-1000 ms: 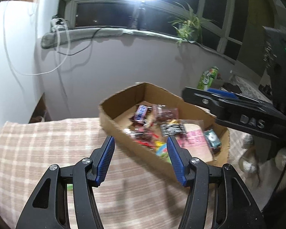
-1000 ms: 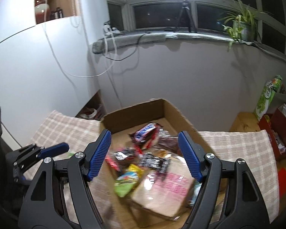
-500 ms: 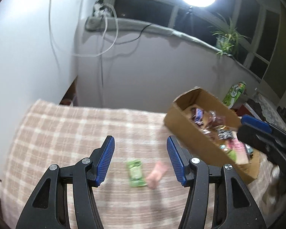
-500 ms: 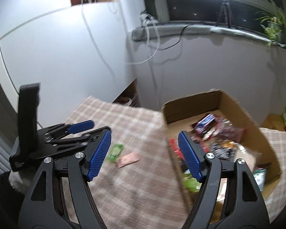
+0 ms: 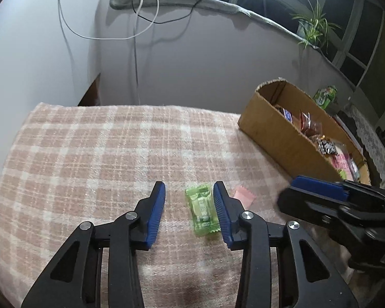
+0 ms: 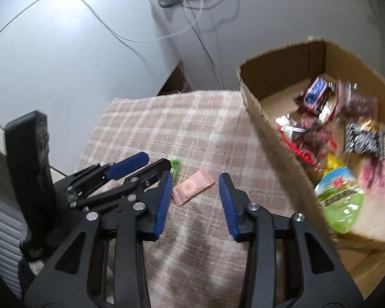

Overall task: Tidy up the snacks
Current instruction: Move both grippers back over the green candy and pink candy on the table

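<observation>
My left tool points down at the plaid cloth on the desk, jaws closing, with the green candy wrapper lying flat between them, nearer the right pad; pads not pressing it as far as I can see. My right tool is just beside it, jaws also closing, nothing pinched; the pink wrapper lies on the cloth in the gap ahead of its pads, closer to the left pad, not touched. In the right wrist view, the left tool's black frame and blue pad sit at the left, covering most of the green wrapper. In the left wrist view, the pink wrapper peeks out just right of my right pad. The cardboard box stands on the cloth to the right, well apart from both wrappers, holding mixed snack packets; that view is motion-blurred. Wall with hanging cables is behind.
</observation>
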{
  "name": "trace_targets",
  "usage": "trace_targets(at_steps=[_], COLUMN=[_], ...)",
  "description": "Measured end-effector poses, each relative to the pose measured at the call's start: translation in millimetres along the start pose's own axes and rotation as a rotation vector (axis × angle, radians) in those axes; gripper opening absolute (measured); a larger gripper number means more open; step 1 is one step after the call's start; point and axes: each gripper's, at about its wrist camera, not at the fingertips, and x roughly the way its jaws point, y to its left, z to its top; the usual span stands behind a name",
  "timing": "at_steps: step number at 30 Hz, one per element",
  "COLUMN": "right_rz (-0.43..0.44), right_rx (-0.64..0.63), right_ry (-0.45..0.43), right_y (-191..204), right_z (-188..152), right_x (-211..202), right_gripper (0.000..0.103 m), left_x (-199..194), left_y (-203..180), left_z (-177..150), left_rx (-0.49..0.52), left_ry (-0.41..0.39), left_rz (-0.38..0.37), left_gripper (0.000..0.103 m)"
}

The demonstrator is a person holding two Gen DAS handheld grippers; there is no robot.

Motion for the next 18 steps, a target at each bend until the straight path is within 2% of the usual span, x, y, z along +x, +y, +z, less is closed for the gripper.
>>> trace_targets(at_steps=[2,9,11,13,18], right_rz=[0.002,0.003,0.013,0.013,0.007], right_rx=[0.027,0.104,0.13,0.136,0.13], right_ry=[0.012,0.041,0.055,0.057,0.052], right_y=[-1.5,-13.3,-18.1,-18.5,-18.1], right_z=[0.2,-1.5,-1.9,-1.5,-1.5], right_x=[6.3,20.3,25.7,29.2,35.6], right_gripper=[0.038,0.038,0.035,0.031,0.03], left_x=[2.5,13.0,15.1,15.0,13.8], left_y=[-3.6,-13.4,-14.8,-16.2,-16.6], left_z=[-0.8,-5.5,-6.6,-7.2,-9.1], left_rx=[0.019,0.072,0.082,0.096,0.116], left_ry=[0.01,0.04,0.042,0.041,0.04], left_rz=[0.0,0.027,0.036,0.046,0.06], left_gripper=[0.034,0.034,0.034,0.034,0.032])
